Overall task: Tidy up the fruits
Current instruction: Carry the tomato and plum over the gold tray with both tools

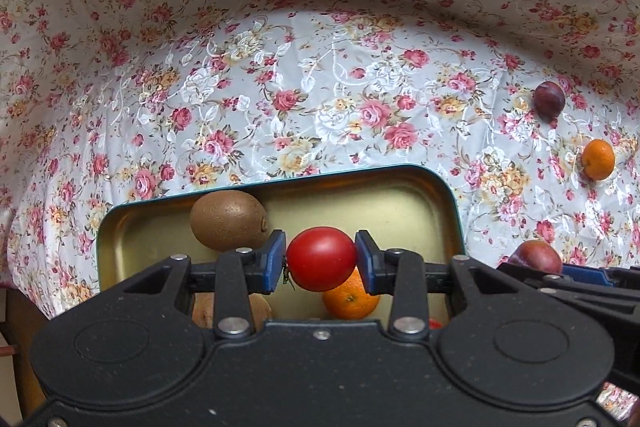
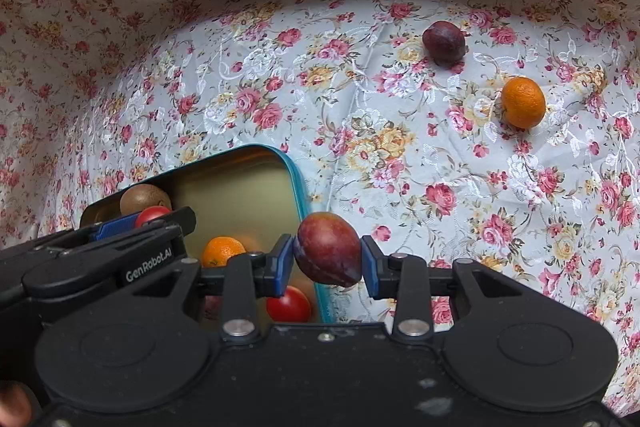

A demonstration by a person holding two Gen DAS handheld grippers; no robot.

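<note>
Left fingers [image 1: 321, 259] clamped on tomato [image 1: 322, 258] directly above tin [image 1: 280, 174], right fingers [image 2: 327, 254] clamped on plum [image 2: 328, 249] over tin's right rim, just outside; needs leftward shift before drop.

My left gripper [image 1: 321, 261] is matt black plastic, finely speckled, with blue rubbery-looking pads [image 1: 276, 261] and bright metal screw heads. The tomato [image 1: 322, 259] between them is smooth and glossy. At the upper left of the tin [image 1: 436, 195], whose inside is dull gold metal, the kiwi [image 1: 229, 220] looks rough and matt. My right gripper [image 2: 327, 255] has the same plastic; its plum [image 2: 329, 249] has a soft sheen. The floral cloth [image 2: 360, 115] shines like satin, and the orange [image 2: 523, 102] at right is dimpled.
</note>
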